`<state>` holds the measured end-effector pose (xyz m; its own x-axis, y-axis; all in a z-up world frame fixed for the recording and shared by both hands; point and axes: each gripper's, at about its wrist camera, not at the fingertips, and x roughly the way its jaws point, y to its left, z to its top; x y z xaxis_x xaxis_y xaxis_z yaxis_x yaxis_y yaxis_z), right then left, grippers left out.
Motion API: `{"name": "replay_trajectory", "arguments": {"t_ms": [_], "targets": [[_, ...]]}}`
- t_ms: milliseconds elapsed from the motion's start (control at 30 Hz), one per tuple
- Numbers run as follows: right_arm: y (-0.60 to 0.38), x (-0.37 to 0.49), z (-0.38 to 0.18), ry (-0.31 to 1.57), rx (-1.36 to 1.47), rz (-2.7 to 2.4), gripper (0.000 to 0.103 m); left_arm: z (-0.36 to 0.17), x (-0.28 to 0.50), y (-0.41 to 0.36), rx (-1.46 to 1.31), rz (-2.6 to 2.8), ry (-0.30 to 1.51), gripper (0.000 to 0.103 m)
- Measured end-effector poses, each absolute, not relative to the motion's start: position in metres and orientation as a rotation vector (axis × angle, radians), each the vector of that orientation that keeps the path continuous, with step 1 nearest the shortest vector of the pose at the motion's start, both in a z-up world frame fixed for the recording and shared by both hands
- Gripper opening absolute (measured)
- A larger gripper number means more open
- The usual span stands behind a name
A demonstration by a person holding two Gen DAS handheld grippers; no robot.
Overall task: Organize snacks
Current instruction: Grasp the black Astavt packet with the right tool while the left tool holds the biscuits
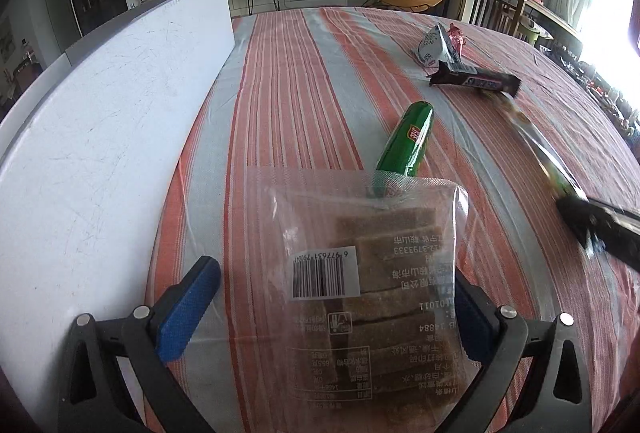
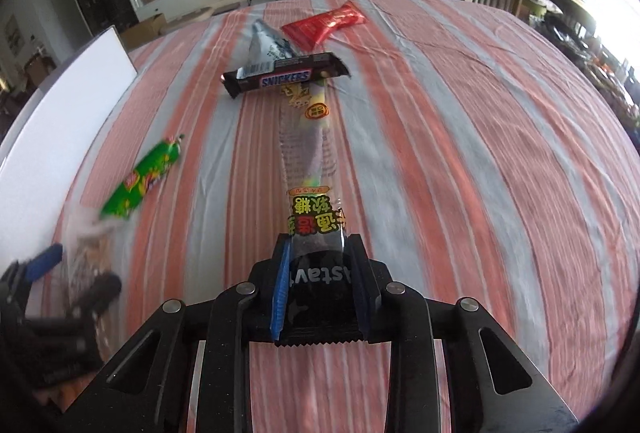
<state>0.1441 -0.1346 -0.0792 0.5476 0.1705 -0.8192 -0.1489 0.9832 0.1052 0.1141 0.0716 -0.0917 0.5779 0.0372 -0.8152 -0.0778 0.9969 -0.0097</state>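
R gripper is pinching a long clear candy stick pack w/ yellow & red print; both pads are pressing on its near end, the serrated end sticking out behind the fingers. The pack is running fwd along the striped tablecloth toward the Snickers bar, its far tip just beside that bar; can't tell if it's touching. From the L wrist view the same pack is showing as a blurred streak at right.

L gripper is standing spread: the left blue pad is sitting clear of the clear bag of brown cake slices, fabric visible between them. The right pad is behind the bag's edge, so contact there can't be told. The bag is lying flat on the cloth between the fingers, barcode label up.

The green sausage-shaped snack is lying just beyond the bag, its near end under the bag's sealed top edge. Farther back, a grey-white pouch is sitting behind the Snickers, touching it, and a red packet is lying behind that, near the table's far edge.

A white board is lying along the left side of the table.
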Motion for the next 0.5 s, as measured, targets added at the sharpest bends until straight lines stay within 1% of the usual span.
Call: {"name": "replay_trajectory", "arguments": {"t_ms": [167,200,233,267,300,400,467,500], "targets": [[-0.153,0.093,-0.084,0.887,0.011,0.113,0.030,-0.092,0.114,0.072,-0.046,0.067,0.952,0.103],[-0.153,0.093,-0.084,0.889,0.020,0.107,0.039,-0.092,0.114,0.072,-0.046,0.066,0.952,0.103],[-0.153,0.095,-0.085,0.894,0.026,0.102,0.042,-0.092,0.114,0.072,-0.046,0.065,0.952,0.103],[-0.153,0.100,-0.084,0.891,0.028,0.104,0.052,-0.092,0.114,0.072,-0.047,0.062,0.953,0.103],[-0.153,0.100,-0.085,0.888,0.024,0.094,0.064,-0.091,0.114,0.072,-0.046,0.055,0.954,0.103],[-0.150,0.097,-0.086,0.890,-0.027,0.061,0.075,-0.090,0.109,0.072,-0.028,0.017,0.991,0.103],[-0.153,0.098,-0.087,0.892,-0.019,0.059,0.078,-0.087,0.105,0.073,-0.046,-0.002,1.008,0.102],[-0.155,0.099,-0.087,0.893,-0.012,0.059,0.079,-0.086,0.103,0.073,-0.060,-0.009,1.010,0.099]]}}
